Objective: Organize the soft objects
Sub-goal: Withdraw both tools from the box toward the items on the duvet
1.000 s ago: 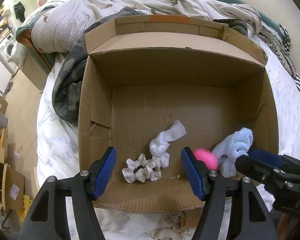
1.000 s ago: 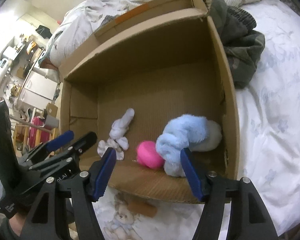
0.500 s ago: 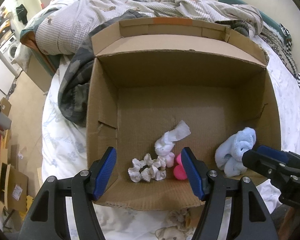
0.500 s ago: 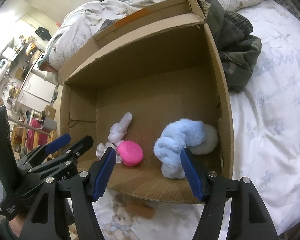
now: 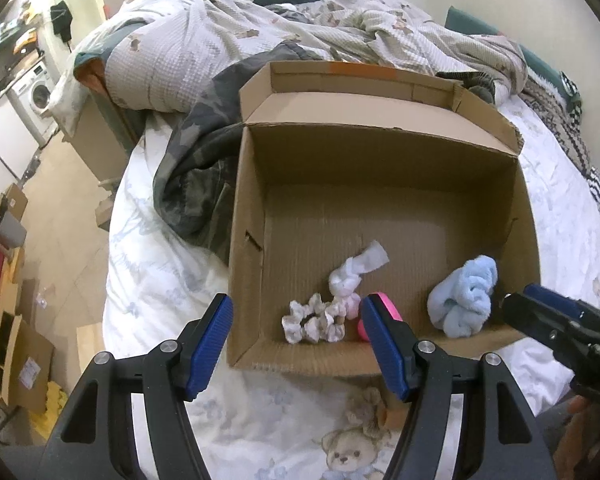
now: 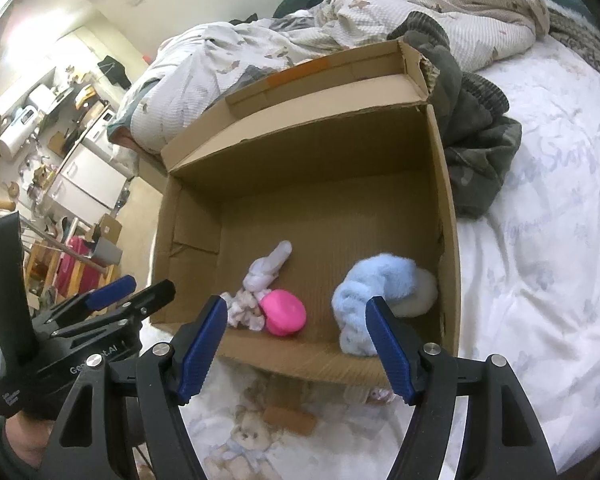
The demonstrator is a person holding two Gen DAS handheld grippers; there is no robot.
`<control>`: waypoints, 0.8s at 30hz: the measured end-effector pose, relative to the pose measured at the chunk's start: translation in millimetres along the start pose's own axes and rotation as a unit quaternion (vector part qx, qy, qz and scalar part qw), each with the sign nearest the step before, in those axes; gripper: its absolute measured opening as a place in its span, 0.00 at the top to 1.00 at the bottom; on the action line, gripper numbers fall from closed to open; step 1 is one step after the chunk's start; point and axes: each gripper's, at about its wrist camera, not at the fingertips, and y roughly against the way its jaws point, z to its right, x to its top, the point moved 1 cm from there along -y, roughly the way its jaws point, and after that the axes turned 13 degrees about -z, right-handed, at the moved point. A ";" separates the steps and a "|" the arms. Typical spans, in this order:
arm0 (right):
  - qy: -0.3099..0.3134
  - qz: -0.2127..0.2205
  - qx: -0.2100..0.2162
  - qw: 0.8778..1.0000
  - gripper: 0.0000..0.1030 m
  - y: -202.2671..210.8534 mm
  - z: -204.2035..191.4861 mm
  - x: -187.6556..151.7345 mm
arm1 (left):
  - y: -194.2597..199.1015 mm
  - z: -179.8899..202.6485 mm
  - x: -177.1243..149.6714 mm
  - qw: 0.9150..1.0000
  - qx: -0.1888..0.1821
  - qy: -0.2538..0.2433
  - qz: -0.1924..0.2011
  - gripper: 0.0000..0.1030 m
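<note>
An open cardboard box [image 5: 252,208] [image 6: 446,184] stands on the bed. Along its near wall lie a white scrunchie [image 5: 312,320] [image 6: 242,310], a knotted white sock [image 5: 354,274] [image 6: 266,270], a pink round thing [image 5: 392,308] [image 6: 282,314] and a fluffy light-blue bundle [image 5: 466,304] [image 6: 370,288] with a white puff [image 6: 418,296] behind it. My left gripper [image 5: 298,346] hangs open above the box's near left corner, holding nothing. Over the near wall my right gripper [image 6: 294,348] is open with its jaws opening and nothing between them. Each gripper shows at the other view's edge.
A dark camouflage garment [image 5: 196,184] [image 6: 476,152] lies against the box's far sides. A crumpled checked duvet [image 5: 228,52] fills the head of the bed. The white printed sheet [image 6: 540,248] spreads to the right. Left of the bed the floor holds boxes and appliances [image 5: 16,120].
Both grippers have risen and drawn back from the box, so it looks smaller and lower. The pink thing rolled left toward the white sock. The right jaws stand a little wider.
</note>
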 end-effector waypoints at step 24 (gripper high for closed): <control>0.085 -0.051 -0.074 0.992 0.15 -16.0 -26.9 -67.9 | -4.5 -20.2 -55.6 0.999 0.025 -0.003 -0.027 0.38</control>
